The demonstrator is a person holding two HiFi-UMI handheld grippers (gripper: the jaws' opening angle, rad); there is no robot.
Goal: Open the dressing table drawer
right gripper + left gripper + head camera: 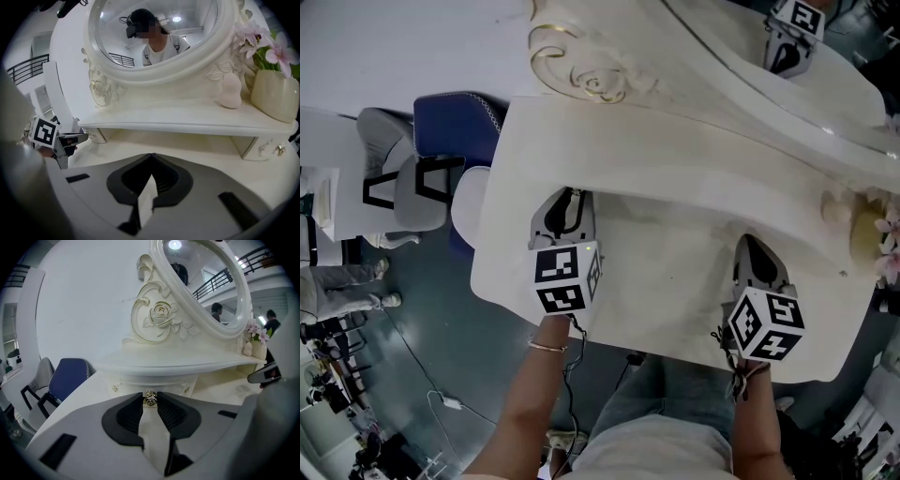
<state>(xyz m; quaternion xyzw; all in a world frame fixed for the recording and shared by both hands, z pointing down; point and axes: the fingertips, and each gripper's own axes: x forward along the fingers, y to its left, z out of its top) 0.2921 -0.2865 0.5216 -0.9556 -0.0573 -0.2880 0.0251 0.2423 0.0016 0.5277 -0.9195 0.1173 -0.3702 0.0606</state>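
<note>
My left gripper [571,196] clamps the little gold drawer knob [150,399]. My right gripper [151,155] is closed and empty over the white counter [675,272].

The head view looks steeply down from above the dressing table [675,267], whose front edge lies lowest in frame. The left gripper view sits low over the table's left part, very near the drawer knob [150,398], and faces the mirror [206,287]. The right gripper view sits nearer the front edge, facing the raised shelf [187,119]. All 3 share the shelf and mirror. The 2 gripper views share the vase [274,96] at the shelf's right end.
</note>
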